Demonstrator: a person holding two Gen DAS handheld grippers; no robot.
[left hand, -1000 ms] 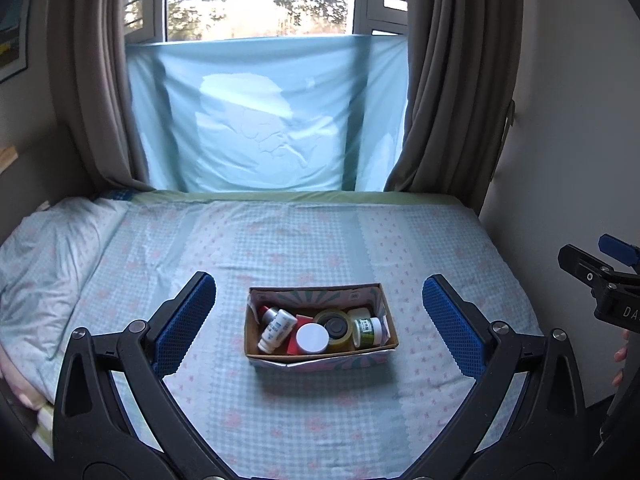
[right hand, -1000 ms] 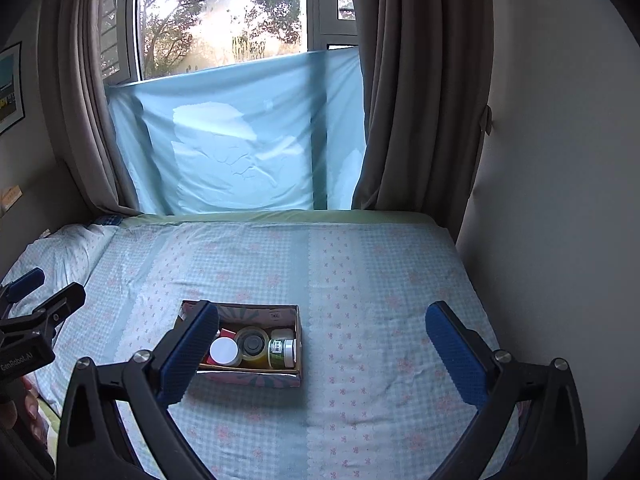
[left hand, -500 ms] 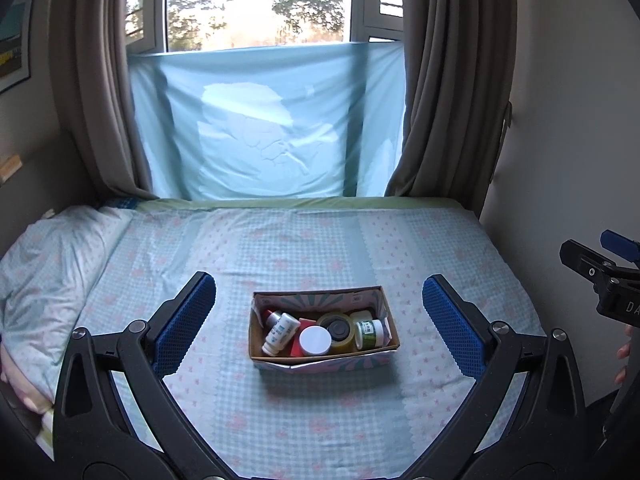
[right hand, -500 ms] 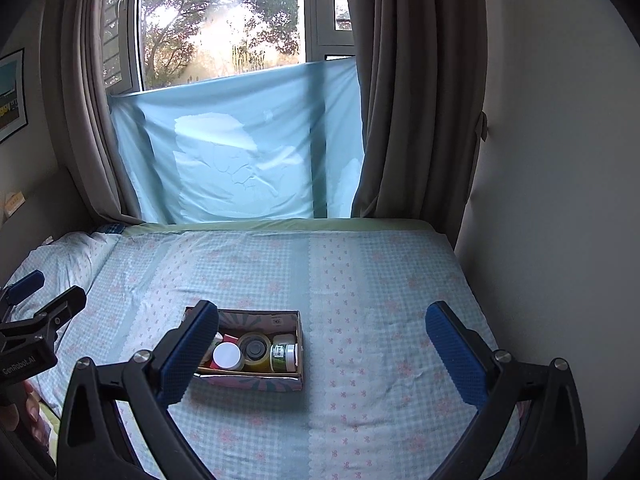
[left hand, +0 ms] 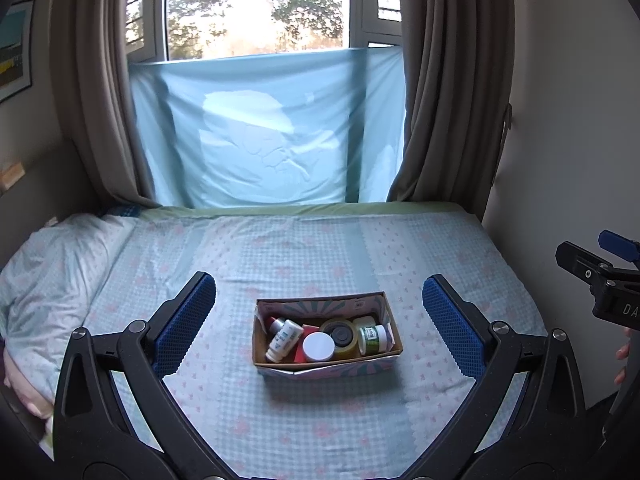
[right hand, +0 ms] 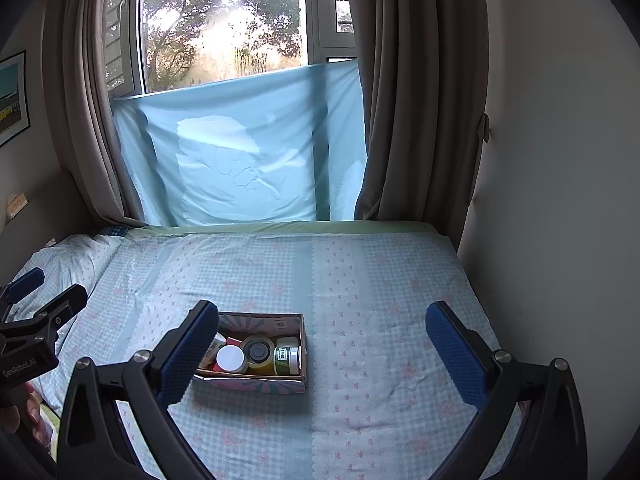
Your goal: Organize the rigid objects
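Observation:
A small cardboard box (left hand: 394, 330) sits on the bed, also in the right wrist view (right hand: 303, 340). It holds a white bottle (left hand: 283, 335), a white-lidded jar (left hand: 318, 347), a yellow tape roll (left hand: 341, 336), a green-labelled jar (left hand: 373, 338) and a red item (left hand: 305, 330). My left gripper (left hand: 320, 326) is open and empty, held above and in front of the box. My right gripper (right hand: 322, 354) is open and empty, with the box behind its left finger (right hand: 188, 354).
The bed (left hand: 320, 248) has a checked blue sheet with a pillow (left hand: 52, 264) at the left. A blue cloth (left hand: 272, 128) hangs over the window between brown curtains. A wall (right hand: 560, 160) borders the bed's right side.
Both grippers have tilted up and pulled back a little, so the box sits slightly lower in view and more window shows. Both stay open.

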